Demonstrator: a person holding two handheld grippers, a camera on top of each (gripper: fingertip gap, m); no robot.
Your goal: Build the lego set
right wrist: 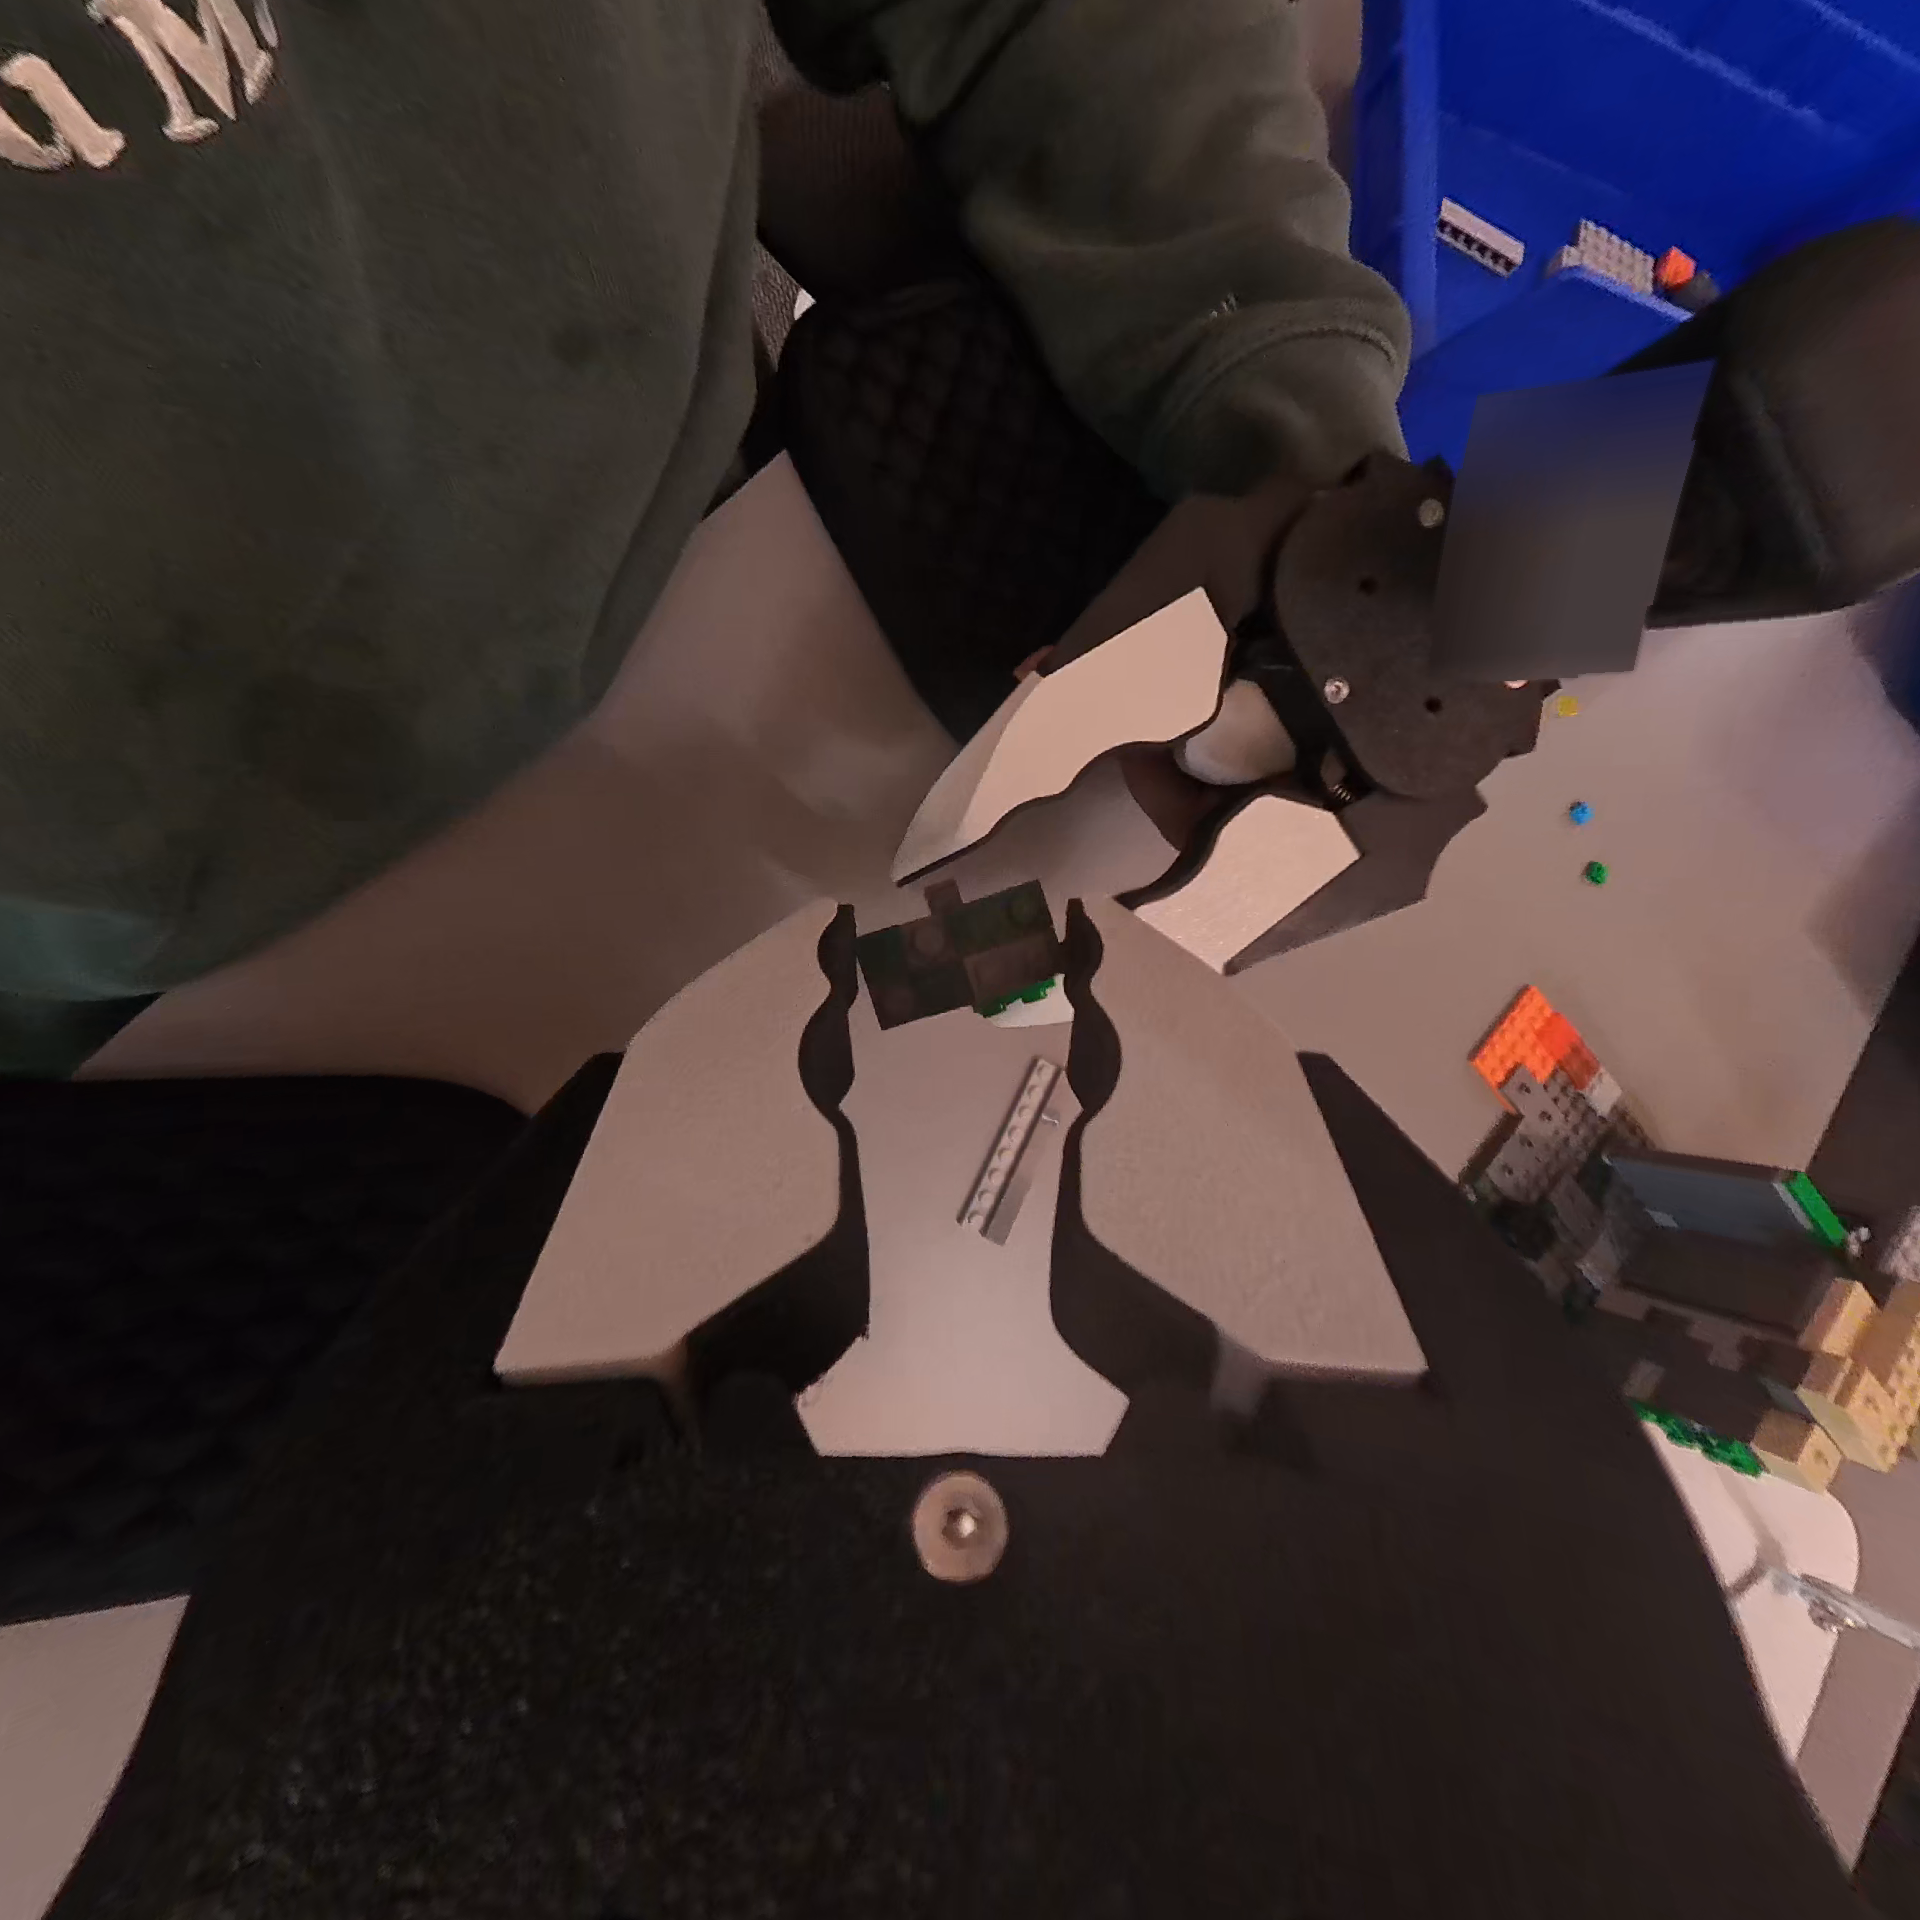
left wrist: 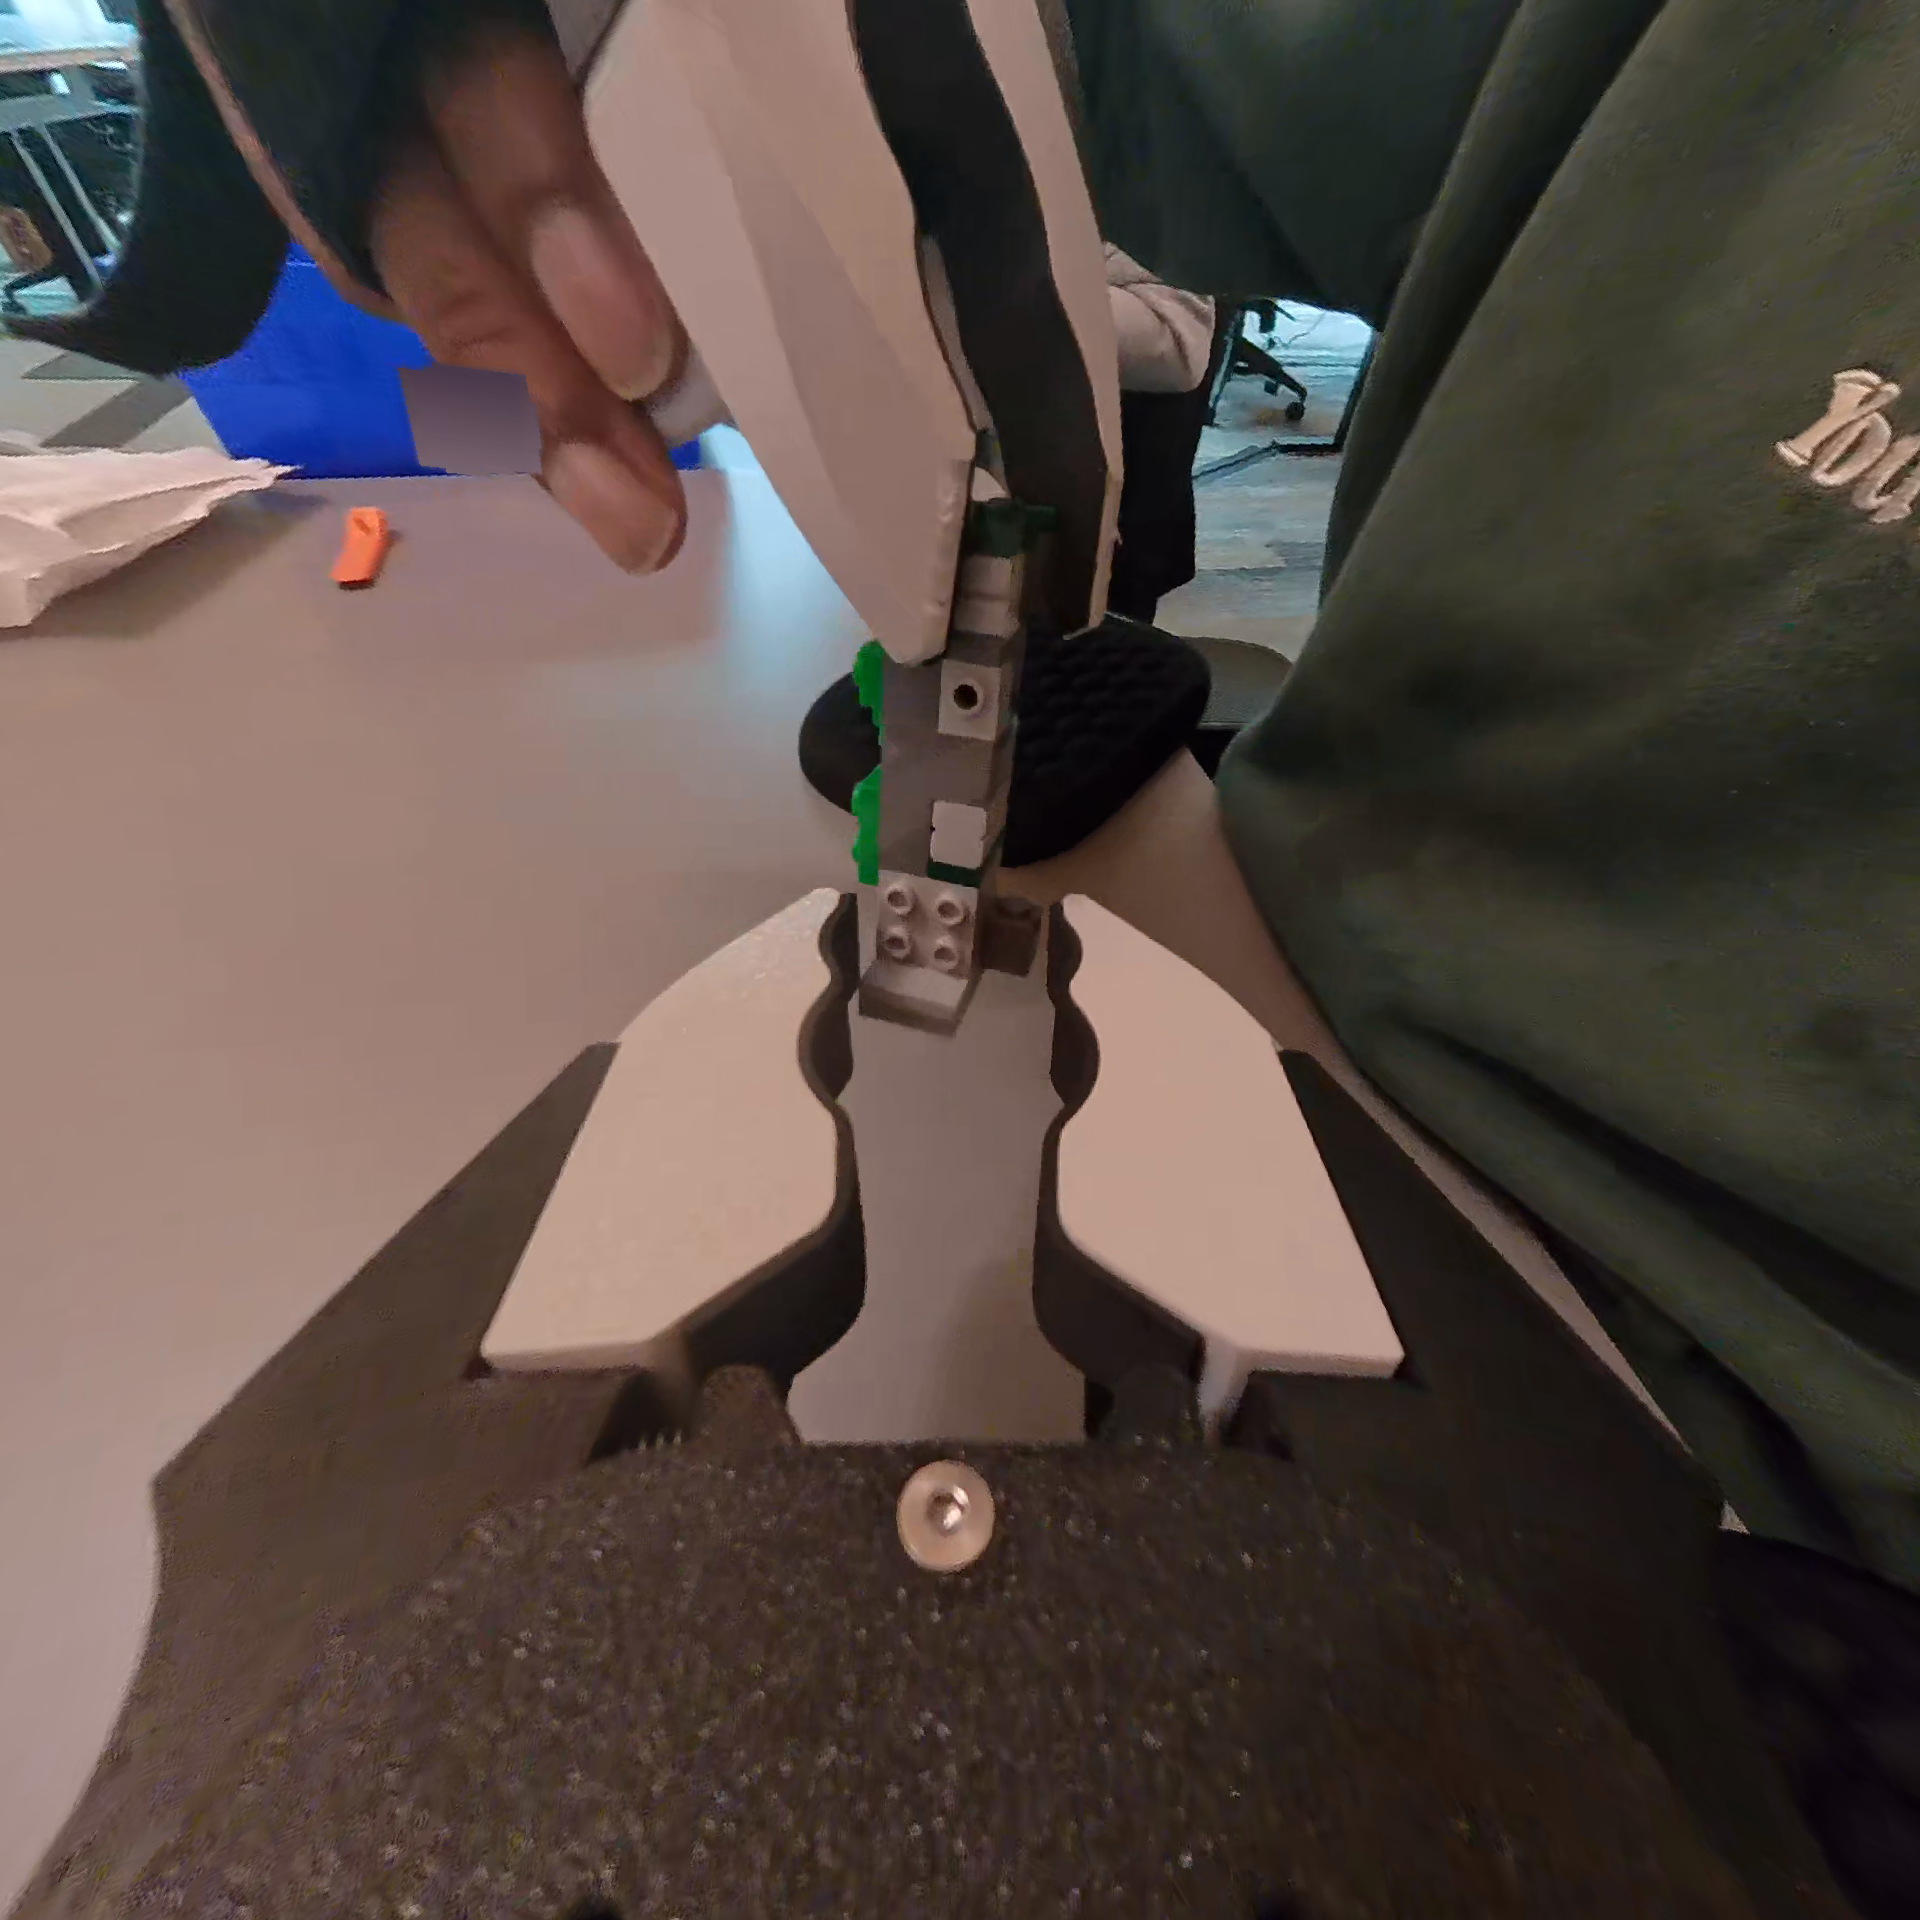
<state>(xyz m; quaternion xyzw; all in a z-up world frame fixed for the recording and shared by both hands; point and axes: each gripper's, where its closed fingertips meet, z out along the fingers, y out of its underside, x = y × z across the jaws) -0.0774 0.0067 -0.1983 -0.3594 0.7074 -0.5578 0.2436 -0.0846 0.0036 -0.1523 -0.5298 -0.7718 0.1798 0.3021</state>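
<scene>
A: Your right gripper [right wrist: 961, 935] is clamped across the top of the brick stack [left wrist: 945, 769]. The stack hangs from it in the air, above the table [left wrist: 416, 831], with its studded grey end pointing down at your left gripper [left wrist: 951, 925].

B: That left gripper has its jaws on either side of the stack's lower end. I cannot tell whether they are pressing on it or only close around it. To me it looks like a hand-over, or like bracing the stack so that you can push something onto it.

A: Holding it by the top makes sense, because that leaves the studded end and the green leafy bits along one side free to work on. The hand [left wrist: 520, 312] above the stack is the one working your right gripper.

B: Everything else is set out within reach. A long grey strip [right wrist: 1013, 1153] lies on the table right under the stack, and I would guess it is the next part. The half-built model [right wrist: 1662, 1247] with the orange top stands further off to one side of the stack.

A: The blue bin [right wrist: 1610, 156] is beyond the stack, at the back of the table. A few loose bits [right wrist: 1579, 814] lie between the stack and the bin. An orange piece [left wrist: 364, 548] and a paper bag [left wrist: 94, 520] lie well away on the other side.

B: One thing to watch: if your left jaws aren't tight yet, don't let go with the right. The stack is tall and narrow, so it could tip.
</scene>
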